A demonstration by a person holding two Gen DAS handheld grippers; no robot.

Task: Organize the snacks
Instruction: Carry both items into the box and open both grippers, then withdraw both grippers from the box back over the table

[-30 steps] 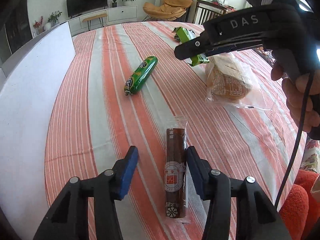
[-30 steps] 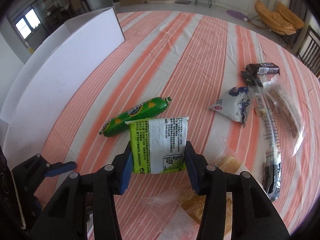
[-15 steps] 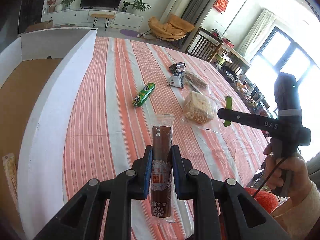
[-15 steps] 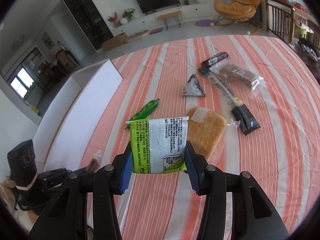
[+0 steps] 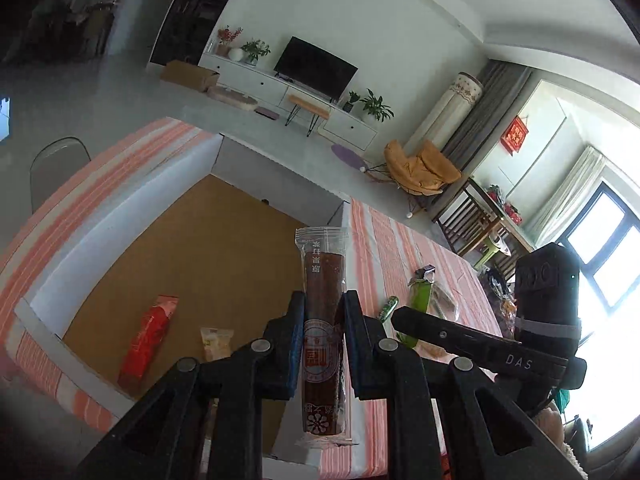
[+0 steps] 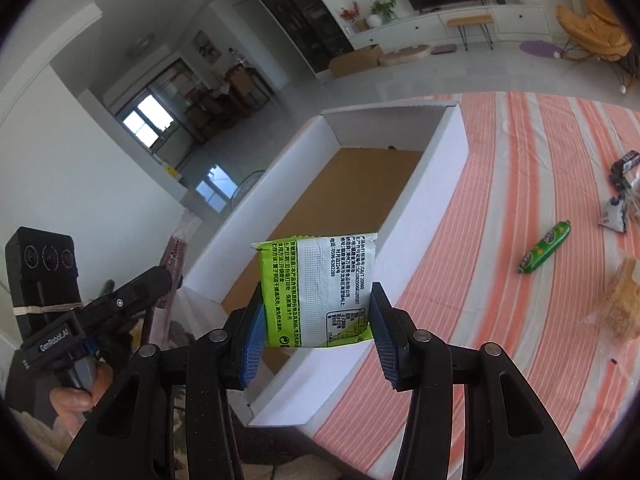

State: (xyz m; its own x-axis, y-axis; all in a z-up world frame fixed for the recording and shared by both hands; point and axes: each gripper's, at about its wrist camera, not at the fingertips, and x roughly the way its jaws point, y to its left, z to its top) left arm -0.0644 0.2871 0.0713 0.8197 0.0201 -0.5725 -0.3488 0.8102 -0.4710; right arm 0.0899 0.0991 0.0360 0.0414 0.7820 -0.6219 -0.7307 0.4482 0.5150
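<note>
While the left gripper (image 5: 322,344) is clamped tight on the brown snack bar (image 5: 323,332) in its clear wrapper, the bar stands up between the blue pads, and ahead of and below them lies the open white box (image 5: 120,216) with its brown cardboard floor; the bar is over the box's near corner, not yet in it. Beside it, the right gripper (image 6: 318,334) carries the green-and-white snack packet (image 6: 318,290), held upright between its pads; its jaws are easing apart at this moment with the packet between them, the pads touching its two side edges, and the packet hangs just over the box's near wall (image 6: 336,364).

Down in the box, below and to the left of the left gripper, a red packet (image 5: 146,340) and a small pale yellow packet (image 5: 216,342) lie on the floor already; so part of the sorting looks done. To the right of the right gripper, out on the orange-striped tablecloth (image 6: 500,240), a green sausage-shaped snack (image 6: 545,246), a small white-and-blue pouch (image 6: 614,214), a dark wrapper (image 6: 624,162) and a clear-bagged biscuit-like snack (image 6: 622,300) wait, well apart from the box.

By my reckoning the job is near its middle: two in, two in the air, at least four on the cloth.
</note>
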